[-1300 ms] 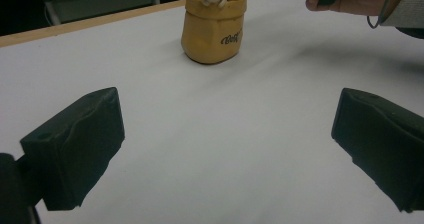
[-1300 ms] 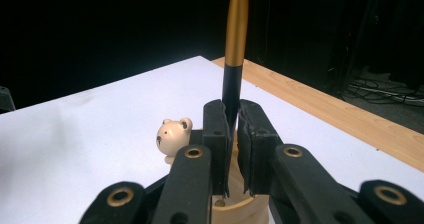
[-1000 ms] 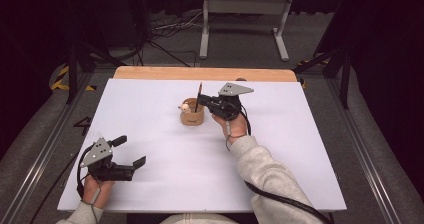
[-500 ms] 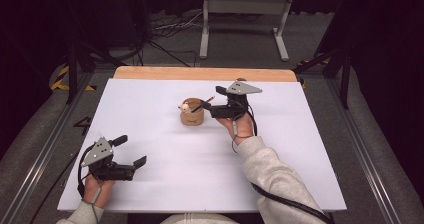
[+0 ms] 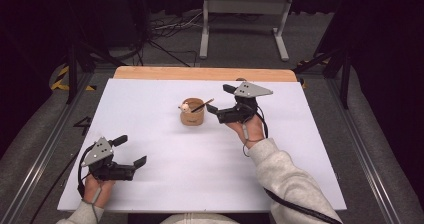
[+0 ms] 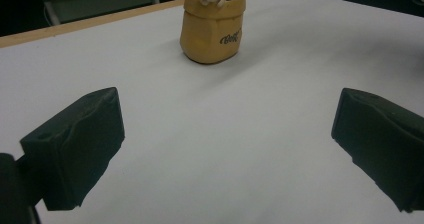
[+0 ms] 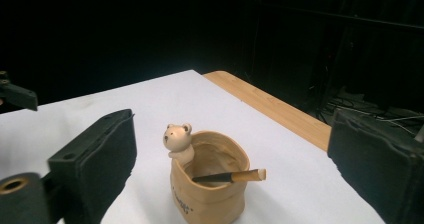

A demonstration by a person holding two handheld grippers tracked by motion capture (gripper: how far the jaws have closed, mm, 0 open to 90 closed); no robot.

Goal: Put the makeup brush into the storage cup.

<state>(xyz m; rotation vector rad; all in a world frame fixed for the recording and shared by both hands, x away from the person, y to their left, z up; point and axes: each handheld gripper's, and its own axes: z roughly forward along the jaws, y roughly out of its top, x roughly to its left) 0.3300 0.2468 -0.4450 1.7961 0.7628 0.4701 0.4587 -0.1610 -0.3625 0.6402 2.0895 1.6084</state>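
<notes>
pencil (image 7: 227, 176): lower end hidden in cup (image 7: 210, 194) | cup base cut off by bottom edge

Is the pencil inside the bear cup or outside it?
Inside: the pencil leans in the bear cup, its end over the rim.

Only the pen pot (image 5: 192, 115) interrupts the bare white sheet (image 5: 200, 174).

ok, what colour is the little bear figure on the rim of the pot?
Cream-white bear figure, paler than the tan sack-shaped pot it perches on. Clearest in the right gripper view.
</notes>
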